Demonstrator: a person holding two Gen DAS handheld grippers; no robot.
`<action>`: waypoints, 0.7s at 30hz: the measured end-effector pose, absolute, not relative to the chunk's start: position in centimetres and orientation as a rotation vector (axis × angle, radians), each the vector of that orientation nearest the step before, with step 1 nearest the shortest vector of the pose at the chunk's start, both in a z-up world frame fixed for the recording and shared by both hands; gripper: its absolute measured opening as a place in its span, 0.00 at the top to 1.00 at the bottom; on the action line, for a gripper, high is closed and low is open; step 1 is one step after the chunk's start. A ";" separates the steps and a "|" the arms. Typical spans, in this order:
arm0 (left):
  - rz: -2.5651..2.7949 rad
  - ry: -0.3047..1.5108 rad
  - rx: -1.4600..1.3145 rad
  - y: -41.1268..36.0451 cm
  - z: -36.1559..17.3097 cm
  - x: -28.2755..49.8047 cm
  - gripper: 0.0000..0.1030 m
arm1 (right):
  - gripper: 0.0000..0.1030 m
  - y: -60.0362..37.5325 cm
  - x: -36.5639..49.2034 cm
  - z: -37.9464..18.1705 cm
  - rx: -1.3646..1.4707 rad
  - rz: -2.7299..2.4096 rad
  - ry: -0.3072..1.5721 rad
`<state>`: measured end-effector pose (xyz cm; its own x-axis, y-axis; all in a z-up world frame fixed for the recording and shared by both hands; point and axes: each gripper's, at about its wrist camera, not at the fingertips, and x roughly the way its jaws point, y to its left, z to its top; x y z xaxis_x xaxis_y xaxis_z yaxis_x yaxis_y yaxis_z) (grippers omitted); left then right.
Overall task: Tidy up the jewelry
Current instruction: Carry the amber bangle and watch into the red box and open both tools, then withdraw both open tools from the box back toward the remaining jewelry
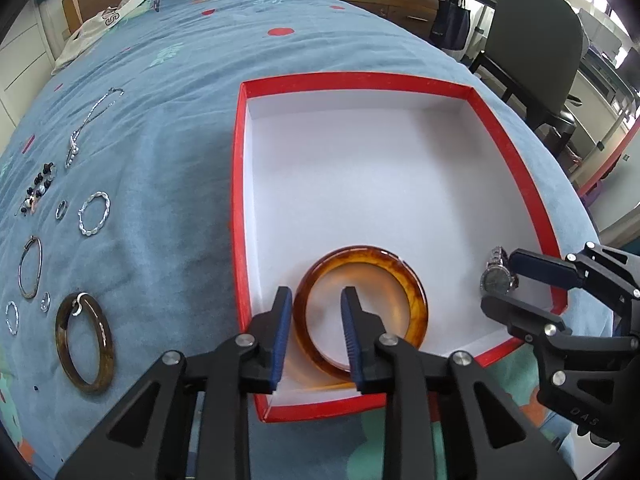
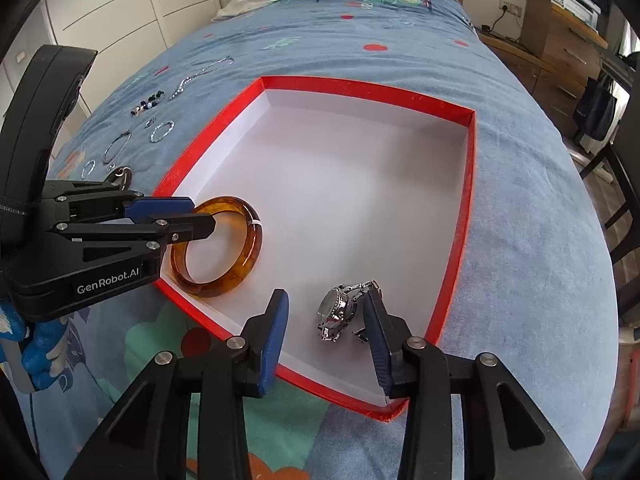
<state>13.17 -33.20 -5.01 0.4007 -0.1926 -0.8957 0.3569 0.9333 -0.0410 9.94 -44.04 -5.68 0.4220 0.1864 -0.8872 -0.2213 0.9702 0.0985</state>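
A shallow red cardboard box with a white inside [image 1: 240,184] lies on a bed spread with a blue patterned cover [image 1: 160,120]. Two pieces are already in the box, both at its near end.

The translucent amber bangle [image 1: 416,300] lies flat on the white floor in the near left corner. The left hand-held gripper [image 1: 316,320] points steeply down over it, its jaws partly apart: one blue-padded finger stands just outside the bangle's left rim, the other reaches inside the ring, so the rim runs between them. The pads do not seem to press on it; the bangle rests on the box floor.

The silver metal wristwatch [image 2: 338,308] lies toward the near right corner, its round face tilted up and its link band curled beside it. The right hand-held gripper [image 2: 326,312] is over it, jaws partly open. The watch lies between the fingers, close against the right pad, with a clear gap to the left one; I cannot tell whether the right pad touches the band.

On the cover to the left of the box, well apart from both grippers, the rest of the jewelry is laid out: a dark brown bangle [image 1: 86,344], a twisted silver bracelet [image 1: 94,213], a thin silver hoop bracelet [image 1: 30,268], a silver chain necklace [image 1: 90,120], a dark beaded strand [image 1: 38,188] and a few small rings [image 1: 61,209].
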 end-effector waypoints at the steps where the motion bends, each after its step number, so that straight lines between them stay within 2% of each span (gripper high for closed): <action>1: -0.350 1.102 0.165 -33.2 -4.9 13.0 0.76 | 0.60 -44.1 9.8 -5.5 -0.031 0.250 1.102; 14: -0.401 1.041 0.134 -32.6 -1.4 11.2 0.70 | 0.53 -44.3 8.3 -3.4 -0.025 0.210 1.062; 21: -0.394 1.002 0.122 -29.8 0.7 9.7 0.68 | 0.51 -43.1 7.0 -1.5 -0.019 0.217 1.027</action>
